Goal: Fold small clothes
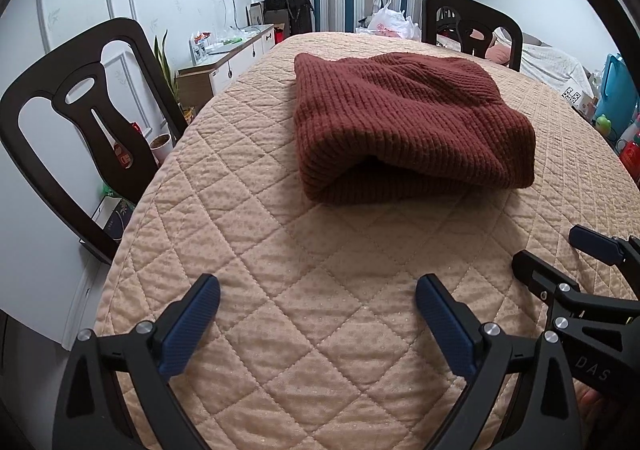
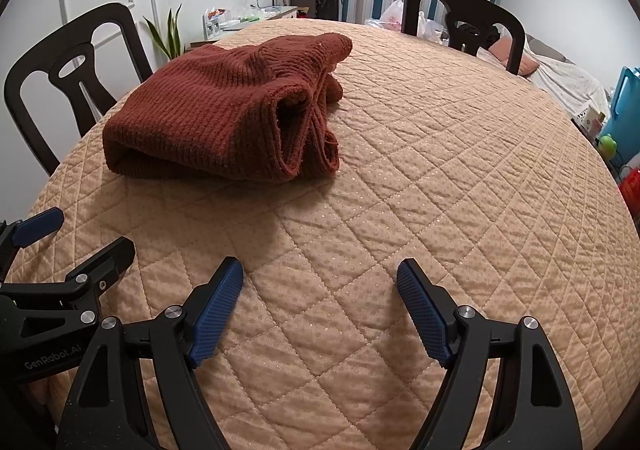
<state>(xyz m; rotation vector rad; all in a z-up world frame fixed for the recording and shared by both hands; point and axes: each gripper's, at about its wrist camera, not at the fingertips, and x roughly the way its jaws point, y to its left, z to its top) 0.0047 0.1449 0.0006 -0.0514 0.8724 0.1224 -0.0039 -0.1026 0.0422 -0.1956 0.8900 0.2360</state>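
Note:
A rust-brown ribbed knit garment lies folded in a thick bundle on the quilted tan table cover. In the right wrist view the garment sits left of centre, with its cuffs and hem ends facing the camera. My left gripper is open and empty, low over the cover, well short of the garment. My right gripper is open and empty too, near the front edge. Each gripper shows in the other's view: the right one at the right edge, the left one at the left edge.
Dark wooden chairs stand at the left and at the far side of the table. A white plastic bag lies at the far edge. A sideboard, a plant and striped curtains are behind. Toys and a blue container are at the right.

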